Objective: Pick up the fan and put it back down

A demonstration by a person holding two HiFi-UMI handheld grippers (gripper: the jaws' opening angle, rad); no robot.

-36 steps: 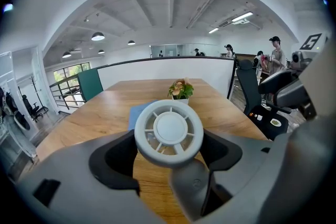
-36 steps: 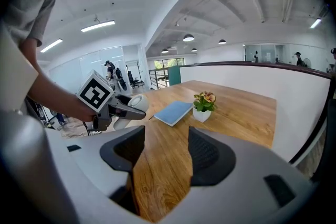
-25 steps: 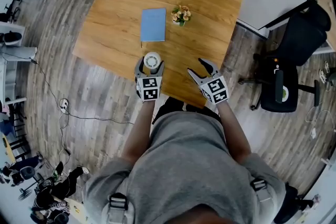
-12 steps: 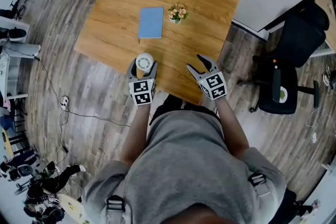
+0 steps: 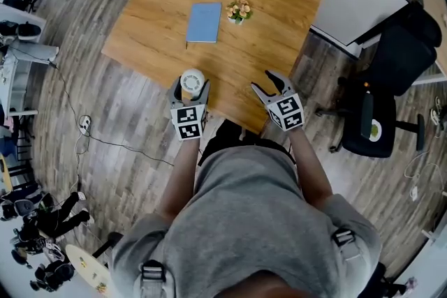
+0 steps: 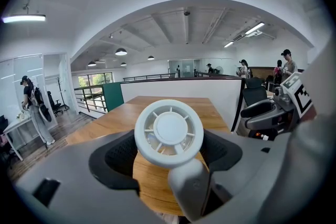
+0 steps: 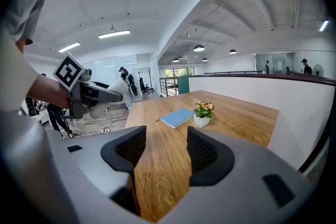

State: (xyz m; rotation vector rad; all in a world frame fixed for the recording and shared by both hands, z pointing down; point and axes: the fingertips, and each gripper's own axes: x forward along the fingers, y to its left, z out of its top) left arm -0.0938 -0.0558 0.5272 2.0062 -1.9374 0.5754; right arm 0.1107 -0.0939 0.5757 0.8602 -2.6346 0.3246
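A small white fan (image 5: 192, 80) with a round grille is held in my left gripper (image 5: 188, 89), which is shut on it just above the near edge of the wooden table (image 5: 265, 17). In the left gripper view the fan's head (image 6: 169, 134) fills the space between the dark pads, its handle (image 6: 190, 186) pointing down toward the camera. My right gripper (image 5: 274, 86) is open and empty over the table's near edge, to the right of the fan. Only bare tabletop shows between its pads (image 7: 207, 155).
A blue notebook (image 5: 204, 22) and a small potted flower (image 5: 239, 10) lie mid-table, also seen ahead in the right gripper view as notebook (image 7: 177, 117) and flower pot (image 7: 202, 113). A black office chair (image 5: 391, 80) stands right of the table. Cables (image 5: 84, 125) trail on the floor at left.
My left gripper has drawn the fan back toward the table's near edge and a little left, lifting it. The right gripper has shifted slightly and stays open.
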